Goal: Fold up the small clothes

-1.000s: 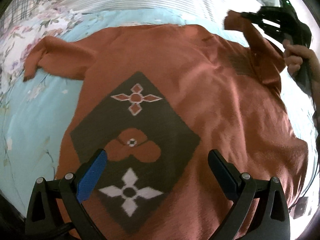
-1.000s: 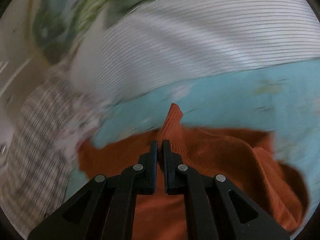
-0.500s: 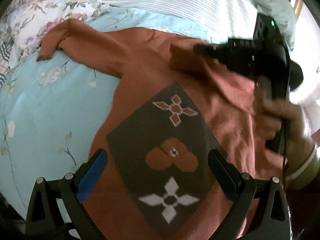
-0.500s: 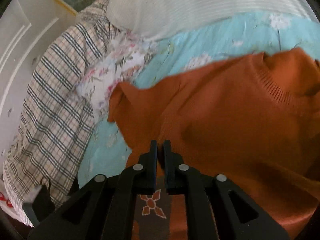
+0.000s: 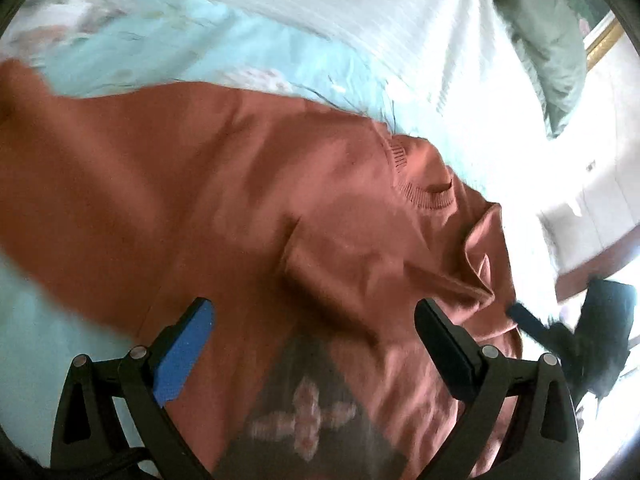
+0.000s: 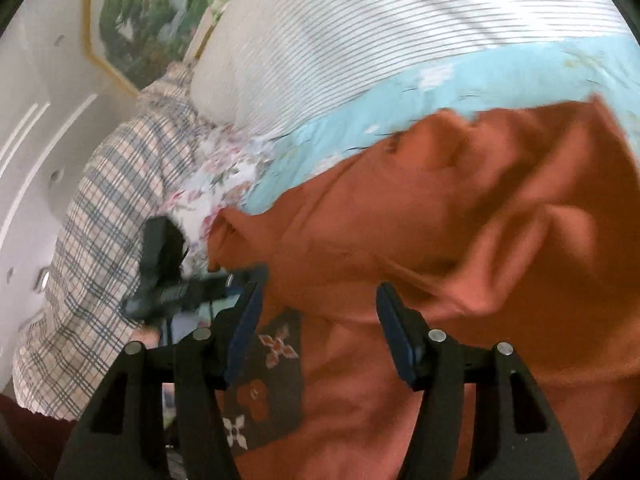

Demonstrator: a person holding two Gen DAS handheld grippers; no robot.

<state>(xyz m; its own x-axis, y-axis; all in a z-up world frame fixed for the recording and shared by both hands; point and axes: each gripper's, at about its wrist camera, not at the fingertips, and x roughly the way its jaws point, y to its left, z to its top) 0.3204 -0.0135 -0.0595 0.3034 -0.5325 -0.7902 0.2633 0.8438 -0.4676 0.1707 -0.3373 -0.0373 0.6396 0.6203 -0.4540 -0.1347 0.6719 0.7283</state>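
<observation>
An orange knit sweater (image 5: 240, 200) lies face up on a light blue floral sheet (image 5: 224, 40), its dark diamond patch (image 5: 308, 420) with flower motifs near me. One sleeve (image 5: 460, 276) lies folded across the chest below the ribbed collar (image 5: 424, 188). My left gripper (image 5: 316, 320) hangs open over the chest, nothing between its fingers. In the right wrist view my right gripper (image 6: 320, 312) hovers over the sweater (image 6: 480, 240), jaws opening and empty. The other sleeve's cuff (image 6: 228, 232) points toward the floral pillow. Each gripper shows blurred in the other's view: right (image 5: 524, 320), left (image 6: 224, 280).
A striped white pillow (image 6: 400, 40) lies beyond the sweater, a plaid blanket (image 6: 100, 240) and a floral pillow (image 6: 224, 168) to its side. A framed landscape picture (image 6: 140, 28) hangs on the wall. A green cushion (image 5: 532, 32) sits at the far corner.
The right gripper carried the sleeve over onto the chest, then opened and let it go. The left gripper swung across the sweater toward the collar and stayed open.
</observation>
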